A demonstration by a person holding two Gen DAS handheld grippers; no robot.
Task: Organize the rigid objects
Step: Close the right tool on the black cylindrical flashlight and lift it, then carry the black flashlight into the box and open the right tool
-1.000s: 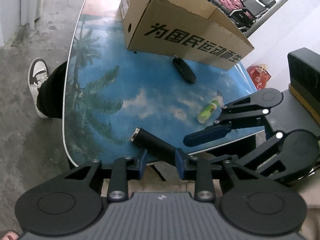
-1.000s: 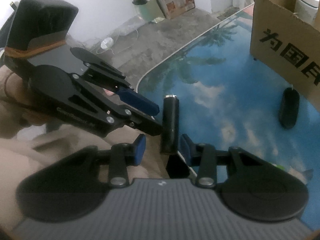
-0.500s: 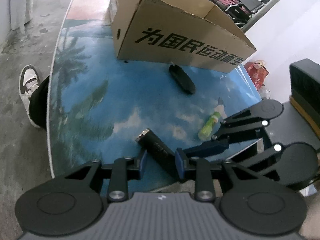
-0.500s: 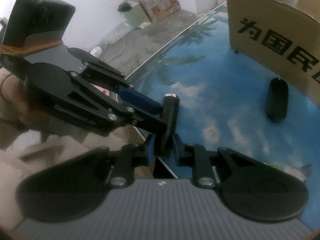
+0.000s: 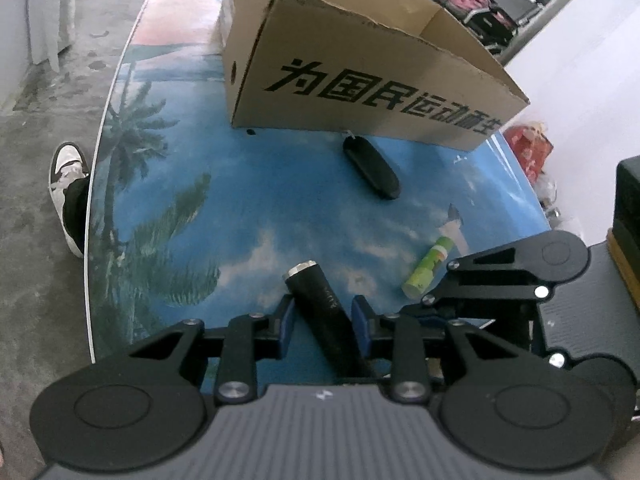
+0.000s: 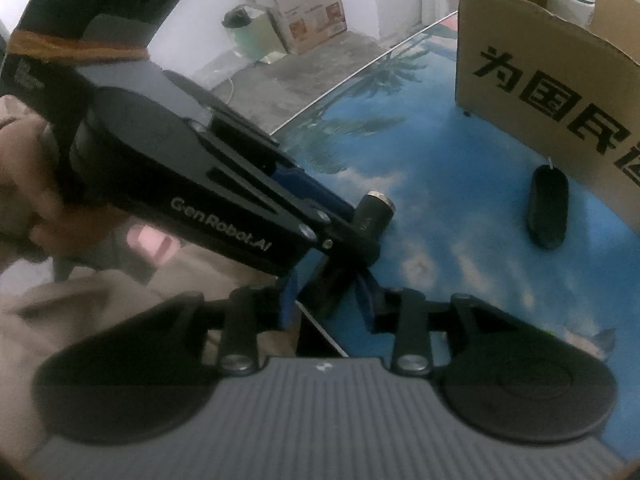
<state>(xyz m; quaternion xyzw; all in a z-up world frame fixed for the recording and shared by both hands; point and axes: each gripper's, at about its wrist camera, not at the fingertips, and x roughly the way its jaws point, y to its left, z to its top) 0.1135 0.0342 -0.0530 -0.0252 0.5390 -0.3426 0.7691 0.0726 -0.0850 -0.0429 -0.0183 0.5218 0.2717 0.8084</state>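
We had the black metal-capped cylinder (image 5: 320, 312) pinched in the left gripper (image 5: 322, 318) at the table's (image 5: 248, 200) near edge, right gripper's (image 6: 326, 300) jaws opening around its tail; black oval case (image 5: 372, 168) and green tube (image 5: 428, 272) remained outside the cardboard box (image 5: 360, 80).

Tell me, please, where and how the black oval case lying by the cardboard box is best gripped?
Grip the oval case across its narrow middle, coming down from above. It lies flat on the table, long and rounded, so the ends would likely slip from the pads. Its far end sits close to the box, which makes a level approach from that side awkward; its long sides look open.
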